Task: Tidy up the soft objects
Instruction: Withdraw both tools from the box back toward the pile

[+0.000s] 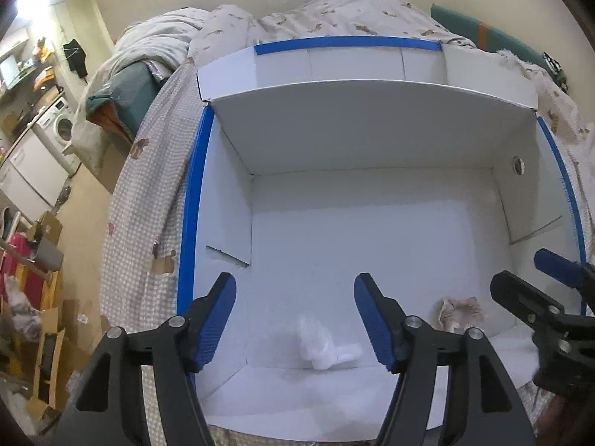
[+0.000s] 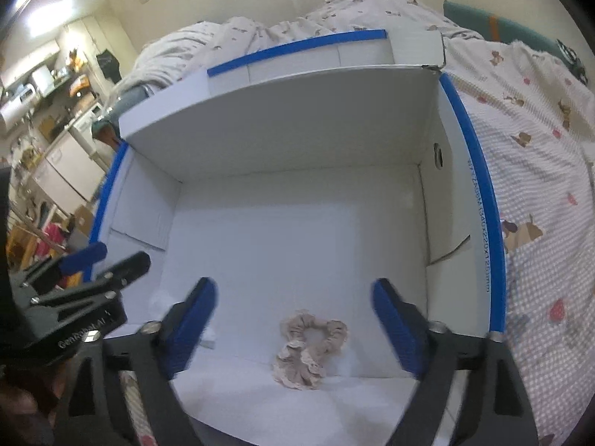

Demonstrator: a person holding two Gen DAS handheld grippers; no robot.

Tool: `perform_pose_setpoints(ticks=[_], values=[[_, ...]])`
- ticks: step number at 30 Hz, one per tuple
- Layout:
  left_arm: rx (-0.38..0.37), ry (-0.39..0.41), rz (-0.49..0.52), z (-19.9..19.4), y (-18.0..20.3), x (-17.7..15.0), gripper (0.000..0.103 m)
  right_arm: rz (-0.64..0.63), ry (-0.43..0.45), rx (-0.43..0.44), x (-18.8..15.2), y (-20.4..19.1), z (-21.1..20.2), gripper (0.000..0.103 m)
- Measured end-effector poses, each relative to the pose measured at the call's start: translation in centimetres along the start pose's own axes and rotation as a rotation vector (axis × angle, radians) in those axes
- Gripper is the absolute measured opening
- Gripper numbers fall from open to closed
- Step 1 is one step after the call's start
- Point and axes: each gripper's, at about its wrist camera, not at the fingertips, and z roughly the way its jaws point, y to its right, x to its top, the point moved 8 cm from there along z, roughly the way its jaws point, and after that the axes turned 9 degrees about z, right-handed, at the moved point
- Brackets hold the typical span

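A white cardboard box (image 1: pixel 372 130) with a blue rim stands open on the bed, and both grippers point down into it. A white fluffy soft item (image 1: pixel 323 345) lies on the box floor near the front wall. My left gripper (image 1: pixel 295 290) is open above it, its blue pads apart on either side and touching nothing. A beige fabric scrunchie (image 2: pixel 312 349) lies on the floor of the box (image 2: pixel 297 130) to the right. My right gripper (image 2: pixel 293 290) is wide open over the scrunchie, clear of it. The scrunchie (image 1: pixel 461 310) also shows beside the right gripper (image 1: pixel 520 267) in the left wrist view.
The box rests on a checked quilt (image 2: pixel 539 171) with small animal prints. Bunched bedding (image 1: pixel 334 11) and a teal cushion (image 1: pixel 483 33) lie behind it. Off the bed's left edge are a washing machine (image 1: pixel 59 126) and cardboard boxes (image 1: pixel 48 334) on the floor.
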Motion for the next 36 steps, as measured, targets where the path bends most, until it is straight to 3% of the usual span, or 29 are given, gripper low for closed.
perform_pose_setpoints(ticks=[7, 16, 23, 30, 36], values=[[-0.042, 0.017, -0.042, -0.7, -0.4, 0.0, 0.063, 0.022, -0.023, 0.037, 0.1, -0.1, -0.2, 0.103], [-0.032, 0.046, 0.003, -2.5, -0.2, -0.1, 0.063, 0.06, 0.056, 0.034, 0.6, 0.9, -1.9, 0.103], [-0.018, 0.057, -0.052, -4.4, -1.9, -0.9, 0.063, 0.057, 0.124, 0.052, 0.6, 1.2, -4.0, 0.103], [-0.028, 0.068, -0.084, -6.8, -3.4, -2.9, 0.063, 0.032, 0.122, 0.064, -1.2, 0.6, -6.1, 0.103], [-0.08, 0.072, -0.095, -8.4, -3.5, -5.2, 0.063, -0.002, 0.132, 0.061, -3.2, 0.2, -7.9, 0.103]])
